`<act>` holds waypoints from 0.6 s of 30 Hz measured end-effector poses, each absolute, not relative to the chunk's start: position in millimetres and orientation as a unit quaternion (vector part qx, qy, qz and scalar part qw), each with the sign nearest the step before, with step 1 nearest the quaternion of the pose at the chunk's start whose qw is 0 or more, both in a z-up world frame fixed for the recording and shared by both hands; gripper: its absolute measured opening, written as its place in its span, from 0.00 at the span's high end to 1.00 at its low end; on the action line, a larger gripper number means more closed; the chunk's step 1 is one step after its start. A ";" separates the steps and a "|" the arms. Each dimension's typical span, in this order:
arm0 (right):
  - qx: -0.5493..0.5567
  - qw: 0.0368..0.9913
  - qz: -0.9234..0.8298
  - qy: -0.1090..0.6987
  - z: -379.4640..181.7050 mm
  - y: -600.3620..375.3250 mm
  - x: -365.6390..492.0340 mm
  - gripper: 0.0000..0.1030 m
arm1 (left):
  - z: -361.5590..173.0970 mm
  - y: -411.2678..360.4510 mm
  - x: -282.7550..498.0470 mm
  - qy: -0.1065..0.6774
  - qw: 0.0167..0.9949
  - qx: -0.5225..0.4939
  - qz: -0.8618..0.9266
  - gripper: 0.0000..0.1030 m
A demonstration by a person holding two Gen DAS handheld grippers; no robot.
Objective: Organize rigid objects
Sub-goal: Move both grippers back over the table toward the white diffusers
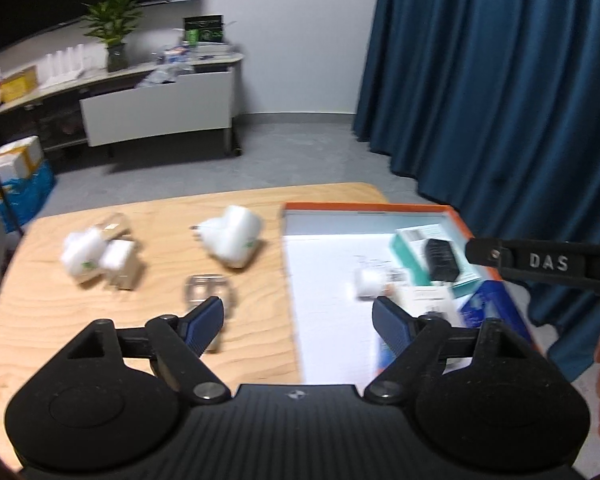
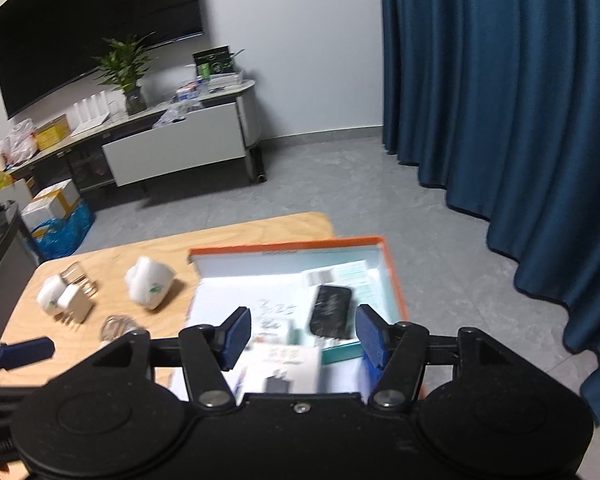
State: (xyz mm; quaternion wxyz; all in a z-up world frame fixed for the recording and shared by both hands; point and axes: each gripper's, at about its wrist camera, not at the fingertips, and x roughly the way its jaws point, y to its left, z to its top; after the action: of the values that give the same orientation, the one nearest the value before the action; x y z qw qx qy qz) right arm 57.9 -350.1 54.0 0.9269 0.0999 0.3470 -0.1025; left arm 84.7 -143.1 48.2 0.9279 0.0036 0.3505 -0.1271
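On the wooden table point(image 1: 52, 320) lie a big white plug adapter point(image 1: 232, 240), a cluster of small white chargers point(image 1: 96, 258) and a clear buckle point(image 1: 208, 292). My left gripper point(image 1: 298, 320) hovers open over the table's near part, at the orange box's left edge, nothing between its pads. The orange-rimmed box point(image 2: 394, 276) holds a black device point(image 2: 331, 311) lying on a teal carton point(image 2: 340, 354), a white booklet point(image 2: 284, 364) and a small white charger point(image 1: 370, 282). My right gripper point(image 2: 304, 334) stands open above the box, its jaws empty.
A blue curtain point(image 2: 500, 100) hangs close on the right. Grey floor lies beyond the table's far edge. A low cabinet point(image 2: 172, 148) with a potted plant point(image 2: 126, 72) and clutter stands against the far wall under a dark screen point(image 2: 92, 24). Boxes and a blue bag point(image 2: 60, 224) sit at the left.
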 end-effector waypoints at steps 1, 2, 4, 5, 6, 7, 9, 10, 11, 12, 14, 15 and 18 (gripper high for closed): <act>0.098 0.928 -0.099 0.347 53.4 -344.2 57.7 0.31 | 49.2 -137.4 83.9 0.350 0.929 0.003 -0.122 0.18; 0.096 0.928 -0.097 0.347 53.1 -339.2 58.3 0.31 | 49.7 -131.0 83.8 0.349 0.930 0.002 -0.117 0.18; 0.096 0.928 -0.090 0.350 52.6 -328.8 60.3 0.31 | 51.0 -119.5 83.6 0.349 0.931 -0.001 -0.105 0.18; 0.095 0.928 -0.086 0.351 52.2 -324.2 61.2 0.31 | 52.2 -114.4 83.5 0.349 0.932 -0.002 -0.101 0.18; 0.094 0.928 -0.081 0.351 51.9 -318.8 61.9 0.31 | 53.3 -109.0 82.1 0.347 0.933 -0.002 -0.096 0.18; 0.093 0.928 -0.077 0.352 51.3 -313.8 63.0 0.31 | 54.3 -104.4 81.8 0.346 0.934 -0.002 -0.093 0.18; 0.088 0.928 -0.069 0.355 50.1 -302.8 65.3 0.31 | 54.2 -95.6 79.8 0.345 0.935 -0.002 -0.084 0.18; 0.087 0.928 -0.066 0.356 49.5 -298.3 66.5 0.31 | 54.4 -91.0 79.1 0.345 0.935 -0.003 -0.080 0.18; 0.087 0.928 -0.061 0.357 49.2 -292.8 66.9 0.31 | 54.8 -85.3 78.6 0.344 0.936 -0.006 -0.076 0.18; 0.087 0.928 -0.057 0.358 48.8 -287.8 67.7 0.31 | 55.1 -80.7 78.3 0.344 0.936 -0.008 -0.072 0.18; 0.086 0.928 -0.049 0.360 48.1 -277.4 69.7 0.31 | 55.5 -71.9 78.2 0.345 0.936 -0.010 -0.066 0.18; 0.085 0.928 -0.046 0.361 47.9 -272.1 70.7 0.31 | 55.7 -67.5 78.1 0.344 0.937 -0.011 -0.063 0.18; 0.079 0.928 -0.035 0.363 47.5 -257.3 73.9 0.31 | 56.4 -54.3 78.8 0.343 0.938 -0.017 -0.054 0.18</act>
State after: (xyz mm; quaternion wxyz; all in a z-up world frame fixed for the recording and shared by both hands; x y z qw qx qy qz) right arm 73.9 -257.3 47.5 0.9276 0.0793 0.3634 -0.0352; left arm 78.8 -54.3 56.4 0.9375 -0.0168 0.3433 -0.0542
